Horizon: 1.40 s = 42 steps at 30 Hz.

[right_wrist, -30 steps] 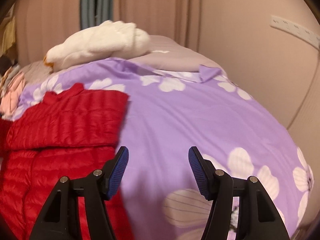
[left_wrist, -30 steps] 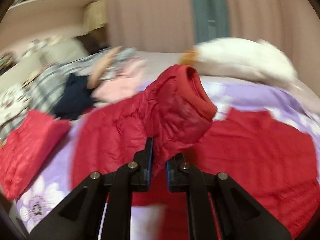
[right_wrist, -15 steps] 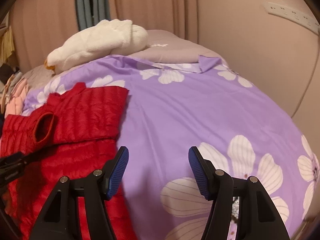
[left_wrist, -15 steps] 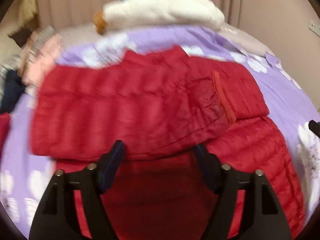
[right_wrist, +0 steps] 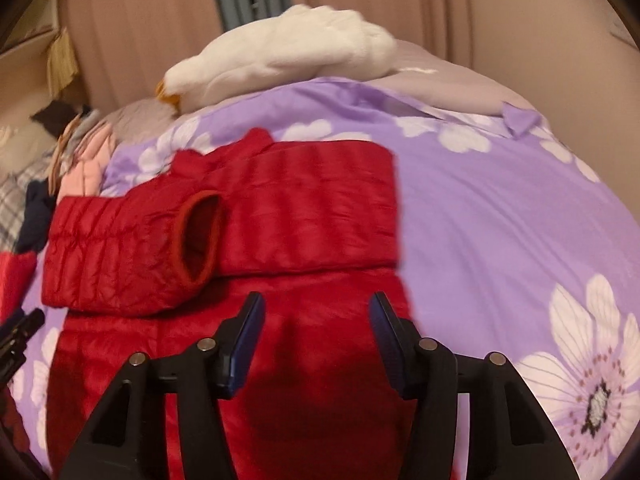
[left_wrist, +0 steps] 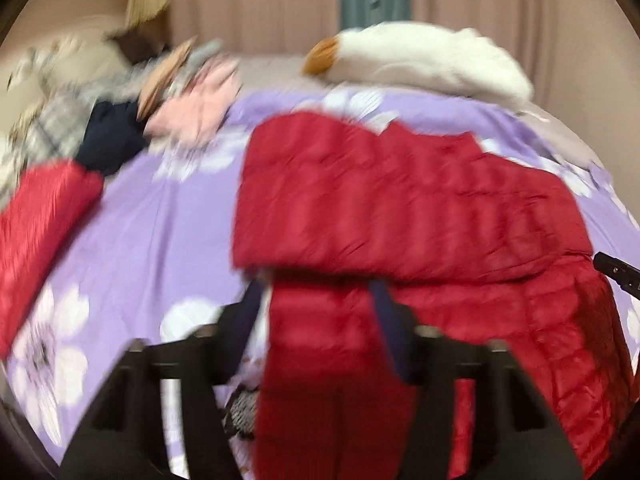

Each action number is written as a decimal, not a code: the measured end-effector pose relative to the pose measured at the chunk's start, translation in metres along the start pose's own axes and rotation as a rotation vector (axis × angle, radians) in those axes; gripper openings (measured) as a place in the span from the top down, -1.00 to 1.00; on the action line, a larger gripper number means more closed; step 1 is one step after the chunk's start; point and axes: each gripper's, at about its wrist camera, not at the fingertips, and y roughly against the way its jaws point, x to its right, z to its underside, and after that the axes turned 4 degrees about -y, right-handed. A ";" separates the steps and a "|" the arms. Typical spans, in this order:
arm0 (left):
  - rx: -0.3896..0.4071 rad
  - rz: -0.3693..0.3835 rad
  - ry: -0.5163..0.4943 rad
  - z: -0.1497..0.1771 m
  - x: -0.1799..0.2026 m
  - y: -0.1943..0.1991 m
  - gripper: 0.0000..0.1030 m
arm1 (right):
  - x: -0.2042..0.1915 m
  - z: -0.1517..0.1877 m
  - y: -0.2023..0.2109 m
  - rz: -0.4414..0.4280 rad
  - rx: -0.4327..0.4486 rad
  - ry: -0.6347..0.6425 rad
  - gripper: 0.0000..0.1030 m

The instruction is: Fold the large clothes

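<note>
A red quilted down jacket [right_wrist: 304, 216] lay centre frame on a purple duvet printed with white flowers [right_wrist: 500, 216], both sleeves crossed over its chest and one cuff opening [right_wrist: 199, 236] facing the right wrist camera. The right gripper [right_wrist: 316, 340] hovered over the jacket's lower body with its jaws spread wide and nothing between them. The left gripper [left_wrist: 316, 324], badly blurred, also appeared open, straddling the jacket's lower left edge.

The step in hand looked to be the lengthwise fold, hem towards collar. Done well, each gripper would probably pinch one hem corner through both layers, lift together and level, and lay the hem on the crossed sleeves without dragging them loose; slippery puffy fabric tends to spring back, so a firm press at the crease would help.

The bedding was soft and mounded. A white plush toy with an orange tip [left_wrist: 420, 60] rested at the top of both views, before pinkish-beige curtains [right_wrist: 140, 20]. In the left wrist view, a heap of unsorted clothes [left_wrist: 120, 112] filled the upper left, and another folded red quilted garment [left_wrist: 40, 220] lay at the left edge.
</note>
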 end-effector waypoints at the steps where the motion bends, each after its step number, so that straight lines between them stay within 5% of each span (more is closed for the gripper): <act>1: -0.021 0.004 0.024 0.002 -0.008 -0.003 0.25 | -0.009 -0.003 -0.004 -0.019 -0.003 0.010 -0.26; 4: -0.021 -0.029 0.044 0.011 -0.020 -0.008 0.33 | -0.037 -0.011 -0.022 -0.088 -0.025 0.045 -0.42; 11: -0.016 -0.083 0.059 0.012 -0.039 -0.018 0.35 | -0.086 -0.004 -0.073 -0.107 -0.116 0.123 -0.39; 13: -0.020 -0.086 0.074 0.013 -0.044 -0.021 0.35 | -0.086 -0.002 -0.074 -0.124 -0.093 0.117 -0.03; 14: -0.022 -0.087 0.075 0.013 -0.045 -0.022 0.35 | -0.084 -0.004 -0.073 -0.137 -0.085 0.101 0.43; 15: -0.024 -0.086 0.075 0.013 -0.045 -0.023 0.35 | -0.079 -0.006 -0.069 -0.125 -0.061 0.075 0.64; 24: 0.008 -0.076 0.055 -0.001 -0.028 -0.025 0.35 | -0.022 -0.041 -0.014 -0.028 0.144 0.025 0.70; 29: 0.018 -0.040 0.053 -0.014 -0.004 -0.032 0.35 | 0.022 -0.046 -0.026 0.101 0.098 -0.001 0.69; 31: 0.016 -0.017 0.059 -0.016 0.003 -0.037 0.34 | 0.038 -0.039 -0.043 0.151 0.044 -0.027 0.64; 33: 0.001 -0.013 0.048 -0.016 0.010 -0.042 0.34 | 0.049 -0.030 -0.058 0.184 -0.018 -0.053 0.07; 36: -0.010 -0.024 0.030 -0.018 0.012 -0.045 0.34 | 0.060 -0.029 -0.051 0.201 0.004 -0.107 -0.44; 42: 0.052 -0.062 0.010 -0.035 0.007 -0.036 0.36 | 0.065 -0.045 -0.015 0.260 0.126 -0.128 -0.45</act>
